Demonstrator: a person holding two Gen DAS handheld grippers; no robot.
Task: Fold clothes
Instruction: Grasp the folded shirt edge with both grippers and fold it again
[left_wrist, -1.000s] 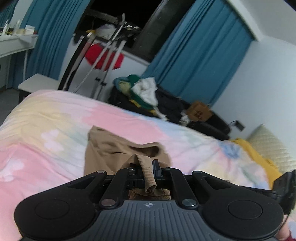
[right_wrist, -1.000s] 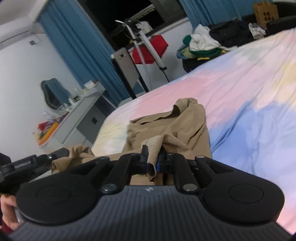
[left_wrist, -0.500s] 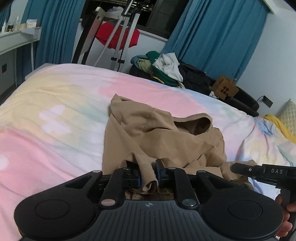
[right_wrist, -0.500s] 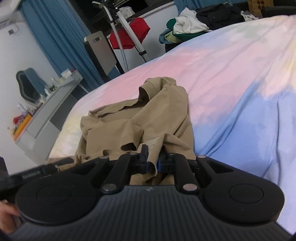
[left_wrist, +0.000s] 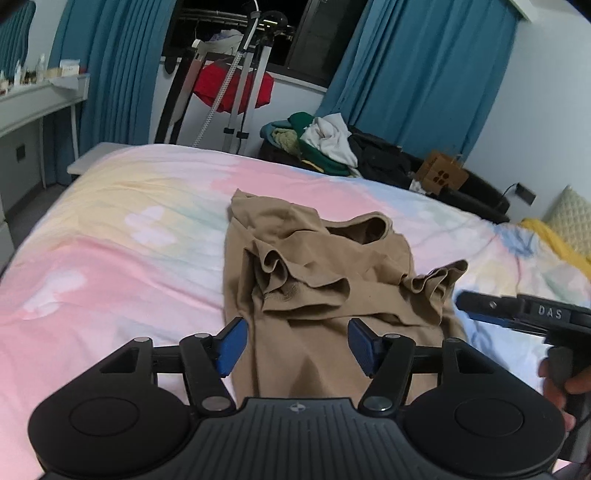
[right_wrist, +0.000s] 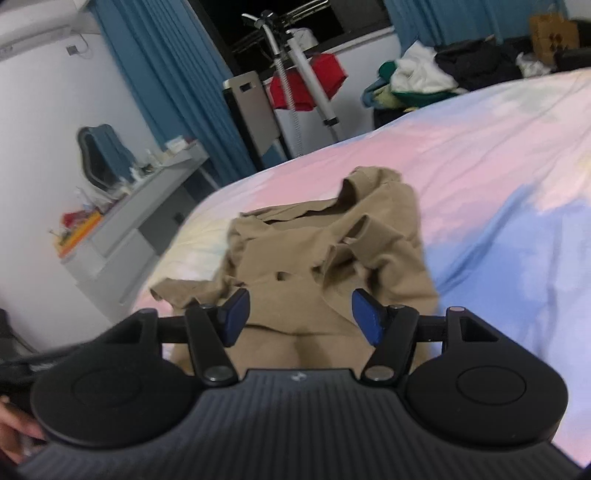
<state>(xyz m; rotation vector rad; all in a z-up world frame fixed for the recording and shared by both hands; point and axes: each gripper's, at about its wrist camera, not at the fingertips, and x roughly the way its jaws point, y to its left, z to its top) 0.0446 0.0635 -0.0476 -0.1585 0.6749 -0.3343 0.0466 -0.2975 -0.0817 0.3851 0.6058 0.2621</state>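
Note:
A tan garment (left_wrist: 317, 280) lies rumpled on the pastel bed (left_wrist: 110, 236), its near part doubled over the rest. My left gripper (left_wrist: 295, 343) hovers just above its near edge with jaws opening; the blue pads stand apart and press on nothing. In the right wrist view the same tan garment (right_wrist: 325, 243) spreads below my right gripper (right_wrist: 299, 314), whose jaws are also opening with only loose cloth beneath them. The right gripper (left_wrist: 517, 314) also shows at the right edge of the left wrist view, with a hand (left_wrist: 561, 384) on its handle.
A pile of clothes (left_wrist: 325, 144) sits on dark furniture beyond the bed, beside a metal stand with a red cloth (left_wrist: 229, 88). A grey desk (right_wrist: 140, 206) with clutter stands at the left. A yellow cloth and pillow (left_wrist: 569, 221) lie at the bed's right.
Both grippers held folds of the tan garment shut between their pads; now both have let go and their jaws stand apart. Both dropped lower, and the garment lies folded on the bed.

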